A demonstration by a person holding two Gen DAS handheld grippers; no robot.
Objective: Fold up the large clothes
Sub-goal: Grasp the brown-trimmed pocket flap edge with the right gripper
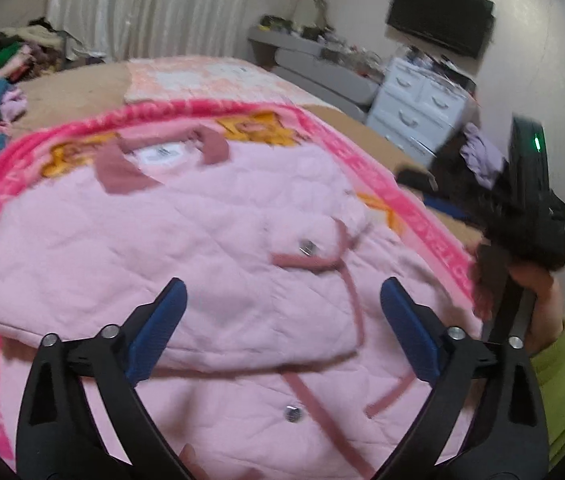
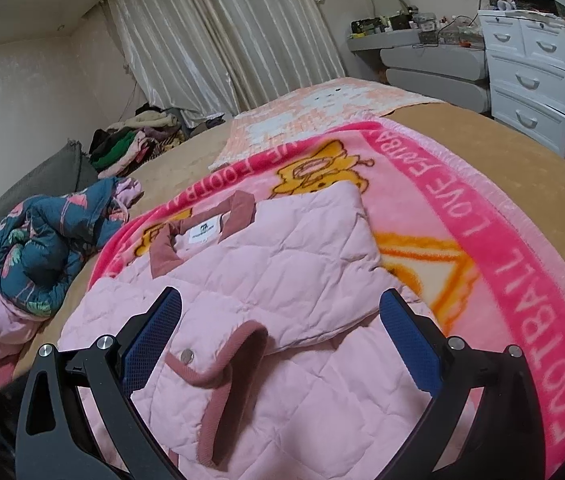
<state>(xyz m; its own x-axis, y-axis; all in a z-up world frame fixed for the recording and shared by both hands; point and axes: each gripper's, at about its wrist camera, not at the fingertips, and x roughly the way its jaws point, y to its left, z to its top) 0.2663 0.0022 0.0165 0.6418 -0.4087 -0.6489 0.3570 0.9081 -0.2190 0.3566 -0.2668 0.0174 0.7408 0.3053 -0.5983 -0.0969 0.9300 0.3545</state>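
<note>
Between the blue ribbed pads of the left gripper point(image 1: 282, 292) lies nothing but air: the jaws stand wide apart above the pink quilted jacket point(image 1: 170, 240), gripping none of it. Same story on the right gripper point(image 2: 280, 300), fingers spread wide, textured blue pads on black arms, hovering over the same jacket point(image 2: 282, 248) with no cloth pinched.

The jacket is soft, puffy, diamond-stitched, trimmed in dusty-rose binding, and it lies flat in the middle of the bed with one part folded over itself. The right view catches a rounded pocket flap point(image 2: 222, 364) with a silver snap at 7 o'clock of centre; the left view, blurred, shows two snaps point(image 1: 307, 246) instead and the collar point(image 1: 162, 156) up at 11 o'clock.

Under it, a fleecy hot-pink blanket point(image 2: 494, 280) with white lettering and orange cartoon figures, spread on a tan bedcover point(image 2: 482, 128).

Only the left view shows the person's hand point(image 1: 538, 292) at 3 o'clock, in a lime-green sleeve point(image 1: 562, 380), holding the other tool. Only the right view shows clearly the crumpled teal floral quilted garment point(image 2: 42, 248) at 9 o'clock. Pleated curtains point(image 2: 222, 40) hang at 12, white drawers point(image 2: 530, 68) at 2.
</note>
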